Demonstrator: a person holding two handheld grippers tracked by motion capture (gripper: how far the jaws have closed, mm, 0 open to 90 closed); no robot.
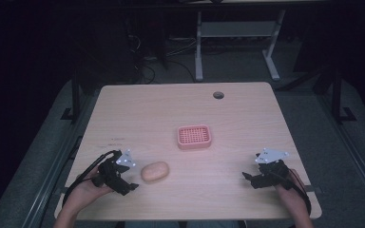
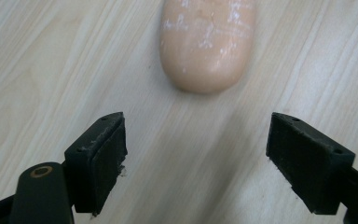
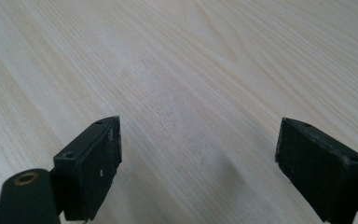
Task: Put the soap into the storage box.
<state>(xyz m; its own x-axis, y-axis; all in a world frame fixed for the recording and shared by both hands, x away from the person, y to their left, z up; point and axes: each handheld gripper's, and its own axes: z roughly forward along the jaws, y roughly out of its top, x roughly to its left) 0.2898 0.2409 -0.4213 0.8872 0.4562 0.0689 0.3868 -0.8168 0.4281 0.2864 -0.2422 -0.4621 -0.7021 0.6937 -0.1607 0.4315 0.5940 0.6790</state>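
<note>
A person seated at a pale wooden surface point(image 1: 228, 114) holds a two-jaw gripper in each hand. The left gripper point(image 1: 132, 186), its jaws spread wide with nothing between them, sits low at the near left of the surface, pointed at a peach-coloured oval bar of soap point(image 1: 155, 171) lying just beside it. In the left gripper view the soap point(image 2: 207, 44) lies flat on the wood ahead of the jaws, apart from both pads, its top streaked with whitish marks; no stamp or brand can be read on it.

Beyond the soap, near the middle of the surface, stands a pink plastic soap dish point(image 1: 195, 137) with a slotted grid floor; nothing lies in it. Soap and dish are apart, the dish farther from the person and a little to the right.

The right gripper point(image 1: 247, 177) is at the near right, well apart from both soap and dish, its jaws likewise wide and holding nothing; its own view shows bare wood grain point(image 3: 177, 84) between them. A round cable hole point(image 1: 218, 95) marks the far edge.
</note>
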